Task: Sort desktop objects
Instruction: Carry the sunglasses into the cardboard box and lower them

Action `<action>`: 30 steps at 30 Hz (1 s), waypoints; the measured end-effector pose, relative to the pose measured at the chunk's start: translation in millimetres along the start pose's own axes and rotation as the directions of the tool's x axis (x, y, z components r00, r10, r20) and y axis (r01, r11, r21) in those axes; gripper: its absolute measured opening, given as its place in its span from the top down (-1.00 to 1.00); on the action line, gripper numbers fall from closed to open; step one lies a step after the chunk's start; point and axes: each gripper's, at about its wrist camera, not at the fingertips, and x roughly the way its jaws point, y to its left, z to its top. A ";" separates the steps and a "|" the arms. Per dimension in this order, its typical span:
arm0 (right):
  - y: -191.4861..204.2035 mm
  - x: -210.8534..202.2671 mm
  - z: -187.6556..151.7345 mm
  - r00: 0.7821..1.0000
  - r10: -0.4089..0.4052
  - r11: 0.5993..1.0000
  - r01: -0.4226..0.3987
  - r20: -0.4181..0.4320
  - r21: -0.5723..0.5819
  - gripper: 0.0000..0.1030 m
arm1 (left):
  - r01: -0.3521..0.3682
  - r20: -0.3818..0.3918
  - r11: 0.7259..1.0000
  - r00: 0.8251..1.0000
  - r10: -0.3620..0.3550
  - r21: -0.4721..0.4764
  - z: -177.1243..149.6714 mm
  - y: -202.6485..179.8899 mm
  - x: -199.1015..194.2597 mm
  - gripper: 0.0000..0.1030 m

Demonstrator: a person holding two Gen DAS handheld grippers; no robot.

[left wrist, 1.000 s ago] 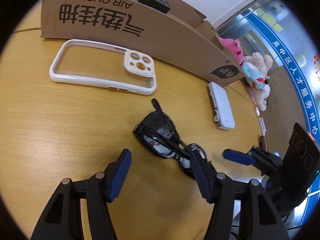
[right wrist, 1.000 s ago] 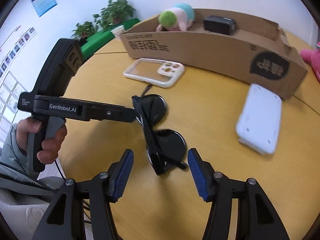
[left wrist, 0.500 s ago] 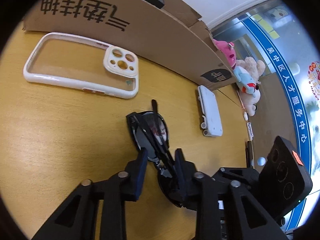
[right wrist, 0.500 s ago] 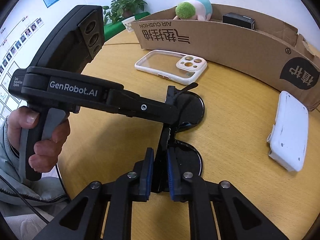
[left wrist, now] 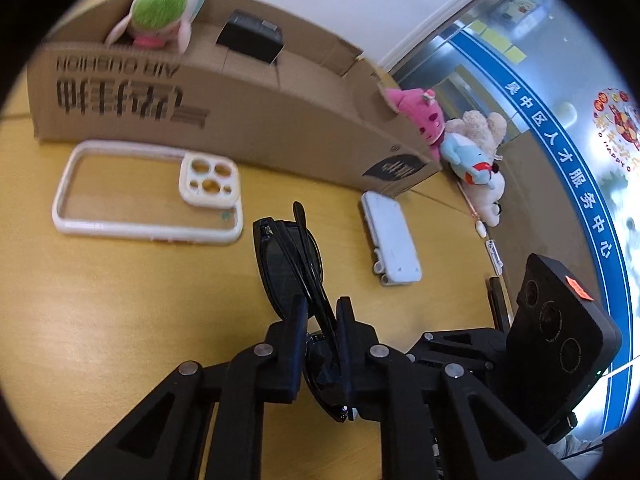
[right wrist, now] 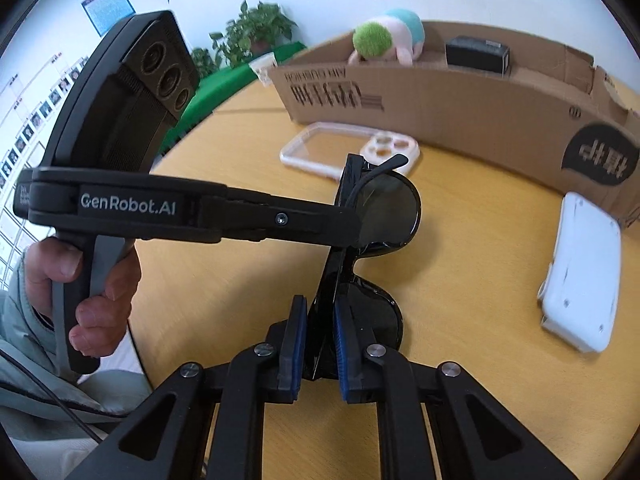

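Note:
Black folded sunglasses (left wrist: pixel 286 264) are held above the wooden table (left wrist: pixel 100 300) by both grippers. My left gripper (left wrist: pixel 322 312) is shut on one lens end. My right gripper (right wrist: pixel 320 320) is shut on the other lens end of the sunglasses (right wrist: pixel 384 208). The left gripper (right wrist: pixel 352 216) crosses the right wrist view from the left and clamps the far lens. A cardboard box (left wrist: pixel 240 108) stands behind, with a green-headed plush (left wrist: pixel 160 8) and a black box (left wrist: pixel 250 36) inside.
A white phone case (left wrist: pixel 148 192) lies in front of the box. A white rectangular device (left wrist: pixel 390 236) lies to the right. Plush toys (left wrist: pixel 460 140) sit past the box's right end. Potted plants (right wrist: pixel 256 32) stand beyond the table's far left edge.
Both grippers, open around the sunglasses a second ago, have shut on them. The sunglasses have since risen off the table, held at both ends.

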 end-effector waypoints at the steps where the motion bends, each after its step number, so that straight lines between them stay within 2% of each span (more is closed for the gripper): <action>1: 1.3 -3.2 2.8 1.000 -0.002 1.000 0.002 0.014 -0.004 0.77 | 0.000 0.007 1.000 1.000 0.000 0.016 4.6 -3.9 -3.2 0.74; 5: 5.9 -24.8 21.6 0.995 -0.021 0.999 0.023 0.093 -0.022 0.76 | -0.005 0.064 0.993 0.998 -0.003 0.114 31.0 -27.6 -20.8 0.75; 8: 6.6 -46.4 44.5 0.984 -0.045 0.998 0.053 0.173 -0.038 0.76 | -0.011 0.123 0.980 0.992 -0.014 0.201 59.6 -50.0 -37.9 0.75; 13: 6.2 -89.8 98.0 0.944 -0.101 0.988 0.133 0.315 -0.083 0.76 | -0.055 0.245 0.931 0.969 -0.038 0.361 114.1 -97.2 -68.5 0.76; 18: -1.2 -135.8 153.7 0.890 -0.135 0.974 0.201 0.436 -0.108 0.75 | -0.050 0.295 0.894 0.951 -0.094 0.446 174.4 -131.6 -91.0 0.76; 24: -23.2 -166.5 213.5 0.845 -0.162 0.967 0.240 0.509 -0.090 0.75 | -0.059 0.325 0.866 0.938 -0.122 0.496 236.9 -162.6 -98.4 0.78; 27: -39.6 -171.2 241.5 0.841 -0.165 0.968 0.238 0.516 -0.079 0.76 | -0.088 0.342 0.847 0.933 -0.115 0.524 261.3 -170.1 -94.9 0.78; 30: -57.2 -167.3 265.7 0.845 -0.175 0.967 0.245 0.506 -0.073 0.76 | -0.100 0.344 0.845 0.933 -0.104 0.525 286.4 -170.5 -84.3 0.81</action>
